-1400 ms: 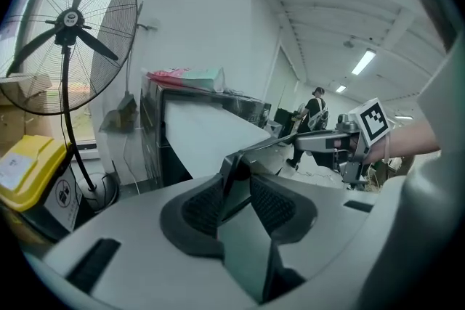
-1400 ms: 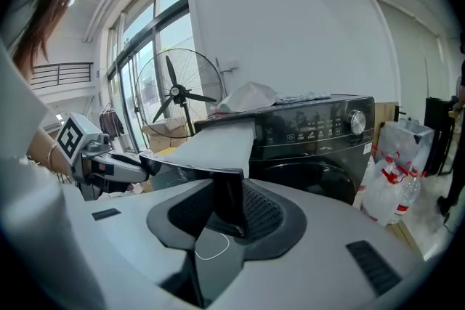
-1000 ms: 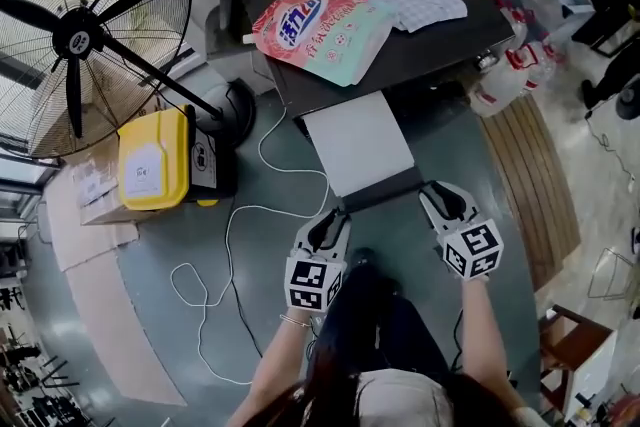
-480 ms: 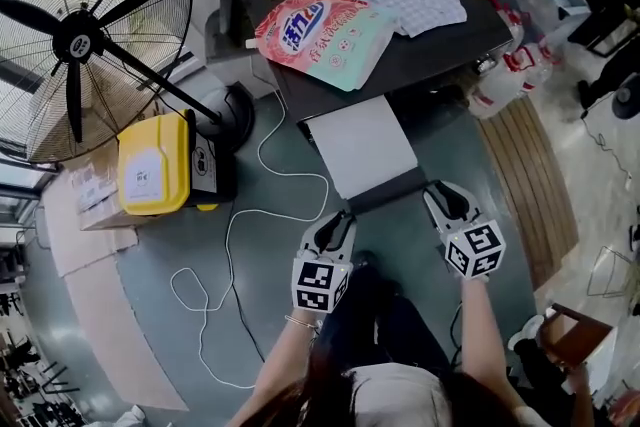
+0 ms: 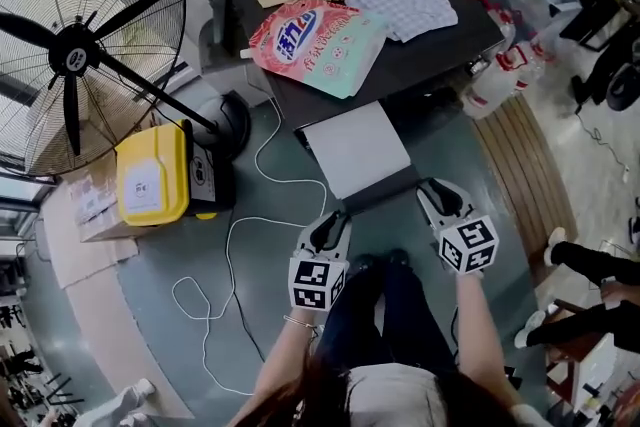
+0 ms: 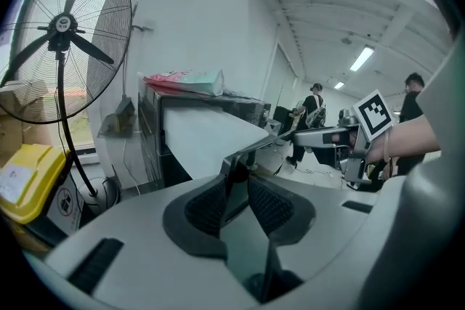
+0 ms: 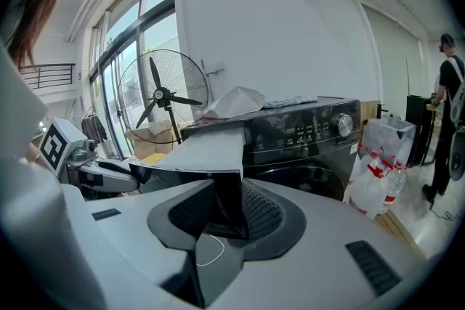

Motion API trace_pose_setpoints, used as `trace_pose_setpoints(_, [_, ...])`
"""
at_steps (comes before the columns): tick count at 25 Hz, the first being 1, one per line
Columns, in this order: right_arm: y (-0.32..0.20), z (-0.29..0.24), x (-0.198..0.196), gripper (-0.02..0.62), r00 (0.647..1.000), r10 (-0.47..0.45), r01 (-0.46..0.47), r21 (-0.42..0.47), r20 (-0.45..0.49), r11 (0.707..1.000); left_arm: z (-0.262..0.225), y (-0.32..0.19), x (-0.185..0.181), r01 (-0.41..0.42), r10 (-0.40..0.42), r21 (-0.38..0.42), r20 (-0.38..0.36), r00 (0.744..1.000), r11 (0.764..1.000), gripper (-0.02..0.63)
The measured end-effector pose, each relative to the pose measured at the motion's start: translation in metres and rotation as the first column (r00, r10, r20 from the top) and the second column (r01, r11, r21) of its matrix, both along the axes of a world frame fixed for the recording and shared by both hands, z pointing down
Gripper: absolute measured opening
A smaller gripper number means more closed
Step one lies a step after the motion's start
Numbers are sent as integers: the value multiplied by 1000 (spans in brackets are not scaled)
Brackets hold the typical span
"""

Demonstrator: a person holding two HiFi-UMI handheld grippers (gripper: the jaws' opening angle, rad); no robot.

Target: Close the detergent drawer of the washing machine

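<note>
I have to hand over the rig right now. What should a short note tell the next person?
Left gripper: shut on the drawer, at the left end of its dark front.
Right gripper: shut on the right end of that front.
Drawer: pulled far out of the washer.
Done: both grips taken.
Left: push the drawer fully in, then release.
</note>
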State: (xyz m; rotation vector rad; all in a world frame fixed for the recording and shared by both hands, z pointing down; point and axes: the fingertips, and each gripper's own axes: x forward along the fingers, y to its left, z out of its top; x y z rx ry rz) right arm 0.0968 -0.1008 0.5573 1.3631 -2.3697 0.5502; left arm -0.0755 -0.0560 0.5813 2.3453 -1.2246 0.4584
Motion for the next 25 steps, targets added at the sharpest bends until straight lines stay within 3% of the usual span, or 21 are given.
trace_pose_setpoints(25, [-23,2,-7,147,991,-89,89,-1,104,996,0,-21,-7,169,-169,-11,39,985,986,115])
